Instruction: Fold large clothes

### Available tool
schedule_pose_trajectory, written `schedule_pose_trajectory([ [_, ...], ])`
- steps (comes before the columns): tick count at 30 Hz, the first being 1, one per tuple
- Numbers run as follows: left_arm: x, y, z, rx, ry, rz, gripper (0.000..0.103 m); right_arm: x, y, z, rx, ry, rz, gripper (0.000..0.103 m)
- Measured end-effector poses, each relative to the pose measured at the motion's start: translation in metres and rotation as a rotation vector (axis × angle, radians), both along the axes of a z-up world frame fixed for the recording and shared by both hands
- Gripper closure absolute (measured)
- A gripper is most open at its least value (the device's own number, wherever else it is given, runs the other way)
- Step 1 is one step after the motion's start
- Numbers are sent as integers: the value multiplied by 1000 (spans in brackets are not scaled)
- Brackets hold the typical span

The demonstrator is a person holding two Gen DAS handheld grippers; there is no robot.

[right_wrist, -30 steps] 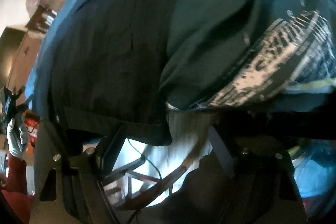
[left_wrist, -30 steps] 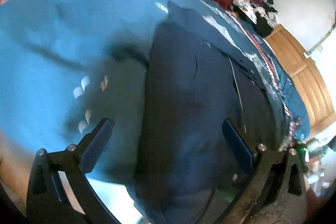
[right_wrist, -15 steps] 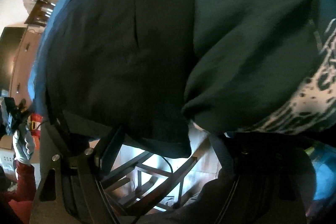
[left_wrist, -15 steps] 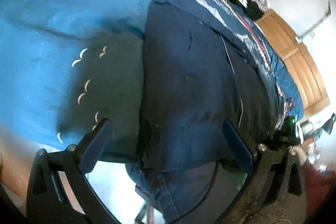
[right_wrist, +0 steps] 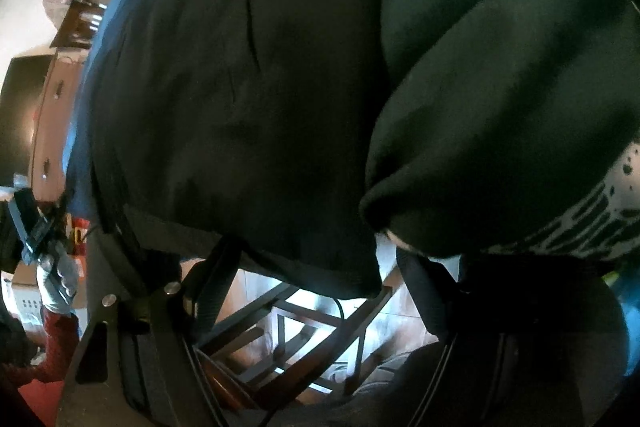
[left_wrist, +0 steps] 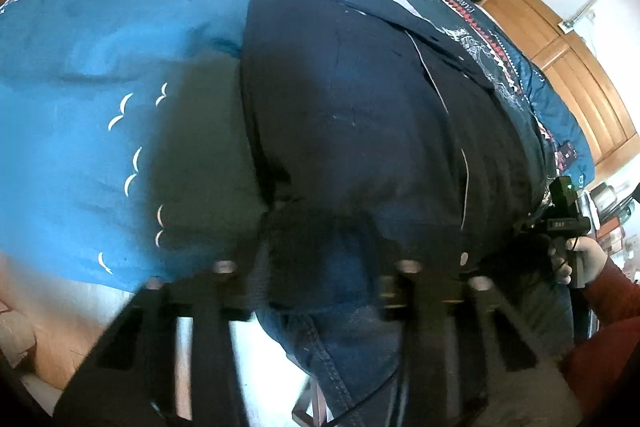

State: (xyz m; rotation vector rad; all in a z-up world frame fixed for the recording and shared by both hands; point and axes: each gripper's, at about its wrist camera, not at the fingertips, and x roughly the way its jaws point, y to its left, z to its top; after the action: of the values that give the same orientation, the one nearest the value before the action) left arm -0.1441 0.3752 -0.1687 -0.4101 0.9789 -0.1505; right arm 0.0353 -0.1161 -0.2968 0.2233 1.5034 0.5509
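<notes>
Large dark navy fabric garment (left_wrist: 360,115) spread flat on blue patterned bedspread (left_wrist: 100,67), ahead of both grippers. Left gripper (left_wrist: 316,267) pinching near hem. Right gripper (right_wrist: 308,275) spread, hem edge between fingers. Soft, limp, light; grip hem corners, expect sag.

On my left wrist view the blue printed bedcover (left_wrist: 100,67) is bright, with a soft shadow; the black gripper frame (left_wrist: 316,291) is motion-blurred. My right view is dim, edges strongly bent.
</notes>
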Motion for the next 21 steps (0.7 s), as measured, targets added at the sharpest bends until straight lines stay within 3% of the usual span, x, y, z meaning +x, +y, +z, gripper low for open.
schedule_pose_trajectory([
  [5,4,-6,-1,11,10,-21,79,-4,4,-6,-31,2,20,20],
  [9,4,-9,-4,13,15,-18,79,-9,13,-8,-26,-1,58,32],
  [12,4,-6,-10,11,24,-8,79,-9,14,-8,-30,-8,63,32],
  [14,4,-2,-16,-5,29,10,71,-8,14,-8,-28,-9,56,32],
  [18,1,2,-20,-48,20,30,69,-10,15,-8,-26,-20,56,31],
  [21,0,3,-18,-46,15,30,72,-10,15,-4,-29,-32,70,39],
])
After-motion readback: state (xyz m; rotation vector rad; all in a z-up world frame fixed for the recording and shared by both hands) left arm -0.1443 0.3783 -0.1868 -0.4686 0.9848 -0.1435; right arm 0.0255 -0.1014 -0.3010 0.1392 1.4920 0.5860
